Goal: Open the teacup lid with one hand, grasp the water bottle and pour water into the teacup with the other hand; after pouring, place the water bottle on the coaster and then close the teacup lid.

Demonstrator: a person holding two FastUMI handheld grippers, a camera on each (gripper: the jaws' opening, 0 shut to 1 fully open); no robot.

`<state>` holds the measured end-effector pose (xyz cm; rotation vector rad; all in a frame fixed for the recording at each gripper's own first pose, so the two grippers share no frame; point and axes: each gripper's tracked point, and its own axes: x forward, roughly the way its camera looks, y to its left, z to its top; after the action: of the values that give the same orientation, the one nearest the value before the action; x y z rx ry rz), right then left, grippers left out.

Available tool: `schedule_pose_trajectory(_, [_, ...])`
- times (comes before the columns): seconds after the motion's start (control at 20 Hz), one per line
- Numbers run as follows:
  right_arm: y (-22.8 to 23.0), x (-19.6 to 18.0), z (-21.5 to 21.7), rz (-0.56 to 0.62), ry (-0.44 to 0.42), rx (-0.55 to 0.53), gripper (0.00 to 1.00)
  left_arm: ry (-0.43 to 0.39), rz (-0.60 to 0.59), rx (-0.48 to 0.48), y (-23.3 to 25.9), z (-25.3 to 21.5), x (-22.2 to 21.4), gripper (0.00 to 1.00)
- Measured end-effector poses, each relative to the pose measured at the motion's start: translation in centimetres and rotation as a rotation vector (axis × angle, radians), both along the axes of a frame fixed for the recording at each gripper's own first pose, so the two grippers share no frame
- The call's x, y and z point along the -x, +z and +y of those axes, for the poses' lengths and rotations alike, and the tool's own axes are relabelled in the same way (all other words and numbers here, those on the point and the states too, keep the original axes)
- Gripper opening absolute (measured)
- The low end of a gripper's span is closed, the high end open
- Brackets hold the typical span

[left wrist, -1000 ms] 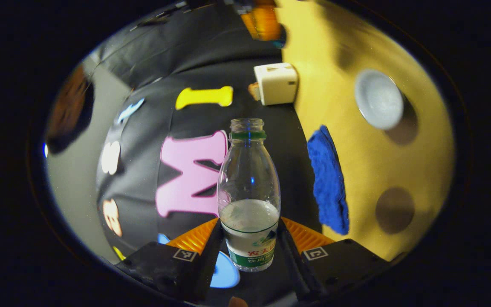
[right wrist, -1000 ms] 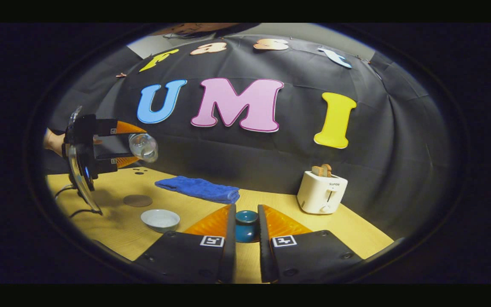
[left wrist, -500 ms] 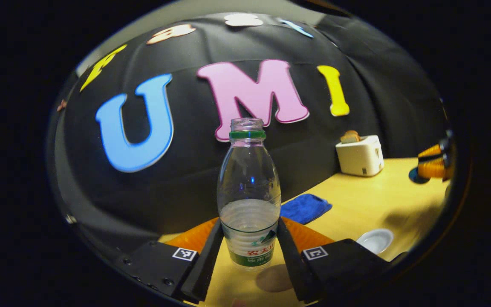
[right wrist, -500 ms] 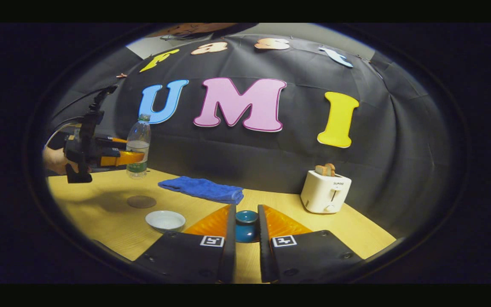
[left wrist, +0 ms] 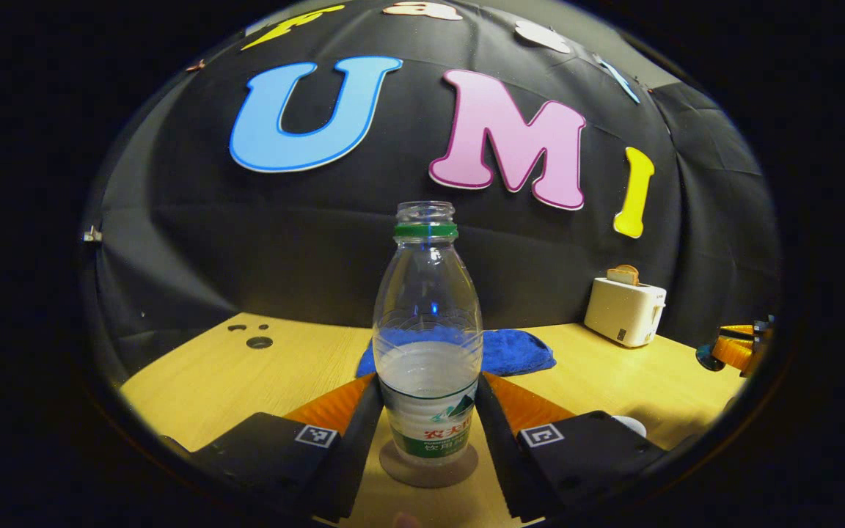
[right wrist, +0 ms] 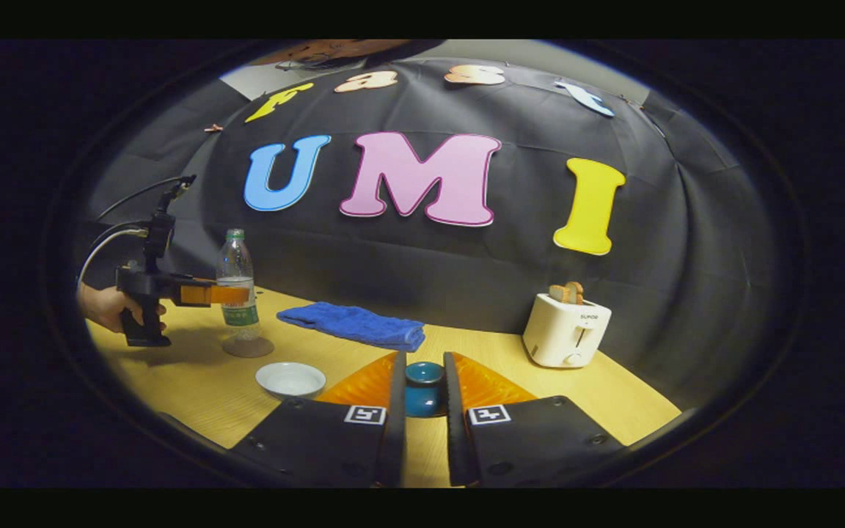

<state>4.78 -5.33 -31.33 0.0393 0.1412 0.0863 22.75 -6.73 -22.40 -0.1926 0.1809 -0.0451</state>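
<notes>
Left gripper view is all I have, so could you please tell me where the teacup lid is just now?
Observer: The teacup lid is clamped between the fingers of the right gripper, away from the cup.
Operator: Thank you. Is the teacup uncovered, then?
Observer: Yes, the teacup stands open on the table, close beside the coaster.
Operator: And how does my bottle look from the side?
Observer: The water bottle is upright with its base at the coaster, and a hand grips the handle of the left gripper.
</notes>
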Motion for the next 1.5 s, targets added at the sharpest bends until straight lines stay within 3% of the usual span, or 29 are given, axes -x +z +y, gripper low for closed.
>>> schedule_pose_trajectory(0.35, [-0.2, 0.0, 0.3, 0.006, 0.006, 0.002, 0.22, 0.006, 0.022, 0.003, -1.8, 0.1, 0.2, 0.78])
schedule_pose_trajectory(0.4, [-0.3, -0.1, 0.4, 0.008, 0.007, 0.001, 0.26, 0.0, 0.026, -0.002, -1.9, -0.1, 0.3, 0.8])
schedule_pose_trajectory(0.45, [-0.3, -0.1, 0.5, 0.008, 0.007, 0.0, 0.22, -0.002, 0.03, -0.011, -1.9, -0.2, 0.4, 0.8])
schedule_pose_trajectory(0.65, [-0.2, -0.1, 0.6, 0.007, 0.007, -0.004, 0.26, -0.016, 0.039, -0.044, -2.0, -0.4, 0.8, 0.93])
schedule_pose_trajectory(0.75, [-0.2, -0.2, 0.8, 0.008, 0.008, -0.004, 0.22, -0.018, 0.05, -0.053, -2.4, -0.6, 1.1, 0.94])
schedule_pose_trajectory(0.95, [0.0, -0.2, 1.6, 0.005, 0.015, -0.022, 0.22, -0.015, 0.071, -0.042, -2.9, -0.5, 2.0, 0.94])
schedule_pose_trajectory(1.1, [0.2, -0.5, 2.8, -0.001, 0.028, -0.043, 0.22, -0.005, 0.087, -0.036, -3.3, -0.6, 2.9, 0.94])
schedule_pose_trajectory(1.15, [0.3, -0.7, 3.4, -0.004, 0.037, -0.053, 0.26, -0.008, 0.088, -0.036, -3.3, -0.7, 3.4, 0.94])
schedule_pose_trajectory(1.2, [0.4, -0.9, 4.2, -0.006, 0.047, -0.065, 0.22, -0.007, 0.089, -0.039, -3.3, -0.7, 4.0, 0.94])
schedule_pose_trajectory(1.25, [0.4, -1.1, 4.9, -0.008, 0.056, -0.076, 0.31, -0.007, 0.092, -0.044, -3.4, -0.8, 4.5, 0.94])
schedule_pose_trajectory(1.3, [0.4, -1.2, 5.7, -0.007, 0.066, -0.09, 0.22, -0.009, 0.098, -0.049, -3.5, -0.9, 5.1, 0.94])
schedule_pose_trajectory(1.35, [0.1, -1.4, 6.7, -0.002, 0.077, -0.108, 0.26, -0.008, 0.101, -0.058, -3.5, -0.9, 5.8, 0.94])
schedule_pose_trajectory(1.4, [-0.1, -1.6, 7.8, 0.006, 0.091, -0.126, 0.22, -0.006, 0.1, -0.07, -3.3, -0.7, 6.3, 0.94])
schedule_pose_trajectory(1.5, [-0.5, -1.9, 9.9, 0.019, 0.112, -0.153, 0.26, -0.006, 0.097, -0.083, -2.9, -0.8, 7.6, 0.94])
